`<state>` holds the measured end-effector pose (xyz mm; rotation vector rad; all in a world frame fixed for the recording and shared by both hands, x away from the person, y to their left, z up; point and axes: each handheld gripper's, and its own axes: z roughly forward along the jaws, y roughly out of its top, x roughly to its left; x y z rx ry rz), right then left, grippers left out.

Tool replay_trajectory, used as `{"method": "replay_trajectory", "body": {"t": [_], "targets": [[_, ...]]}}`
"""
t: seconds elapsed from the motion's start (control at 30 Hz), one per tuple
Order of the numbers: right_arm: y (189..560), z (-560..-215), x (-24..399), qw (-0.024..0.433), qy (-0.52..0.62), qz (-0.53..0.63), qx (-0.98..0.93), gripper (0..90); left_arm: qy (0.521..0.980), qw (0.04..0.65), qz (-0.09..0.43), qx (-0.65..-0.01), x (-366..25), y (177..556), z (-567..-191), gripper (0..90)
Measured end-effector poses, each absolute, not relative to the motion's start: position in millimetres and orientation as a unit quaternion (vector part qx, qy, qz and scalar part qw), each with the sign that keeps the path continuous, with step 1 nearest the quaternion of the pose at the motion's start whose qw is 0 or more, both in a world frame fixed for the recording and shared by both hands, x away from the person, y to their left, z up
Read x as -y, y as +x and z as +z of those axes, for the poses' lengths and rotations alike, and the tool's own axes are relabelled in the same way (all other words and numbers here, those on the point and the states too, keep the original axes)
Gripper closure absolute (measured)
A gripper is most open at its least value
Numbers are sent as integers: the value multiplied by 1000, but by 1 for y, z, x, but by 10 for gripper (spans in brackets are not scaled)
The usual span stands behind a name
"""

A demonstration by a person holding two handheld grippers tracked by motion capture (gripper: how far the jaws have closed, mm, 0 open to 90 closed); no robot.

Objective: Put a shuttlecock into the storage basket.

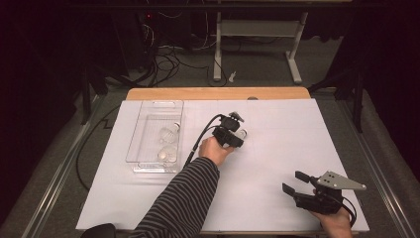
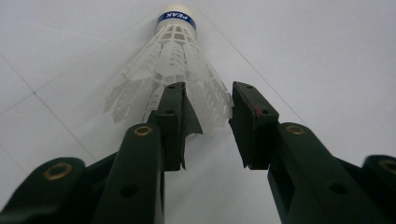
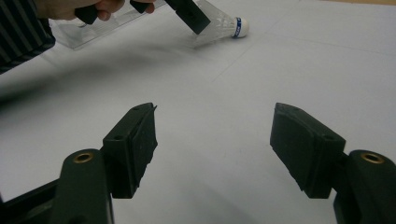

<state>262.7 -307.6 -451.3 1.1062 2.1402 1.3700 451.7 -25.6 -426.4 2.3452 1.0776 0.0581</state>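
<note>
Shuttlecock lined up straight ahead of the left claw

At the tray's right on the worktop, the shuttlecock is seen lying with cork pointed away, its skirt straddled by the left claw, partly closed but not clamped; the right claw, well apart, is held wide open and empty.

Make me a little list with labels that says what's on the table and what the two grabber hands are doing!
Table: white paper-covered table
Box: clear plastic rectangular tray, left of centre
Inside box: two white plastic shuttlecocks
Loose item: white plastic shuttlecock with a blue band, lying on its side on the paper
Left gripper: black jaws on either side of the skirt's wide end; grip cannot be told
Right gripper: jaws wide open, nothing between them, near the table's right front corner
</note>
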Motion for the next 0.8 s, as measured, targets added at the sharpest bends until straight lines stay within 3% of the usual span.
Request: {"method": "replay_trajectory", "body": {"t": [0.6,0.8], "targets": [[263,-451,308,185,391,486,-760,319,873,279,30,-398,26,451,-427,871],[263,-451,308,183,392,486,-759,319,875,276,35,-396,26,451,-428,894]]}}
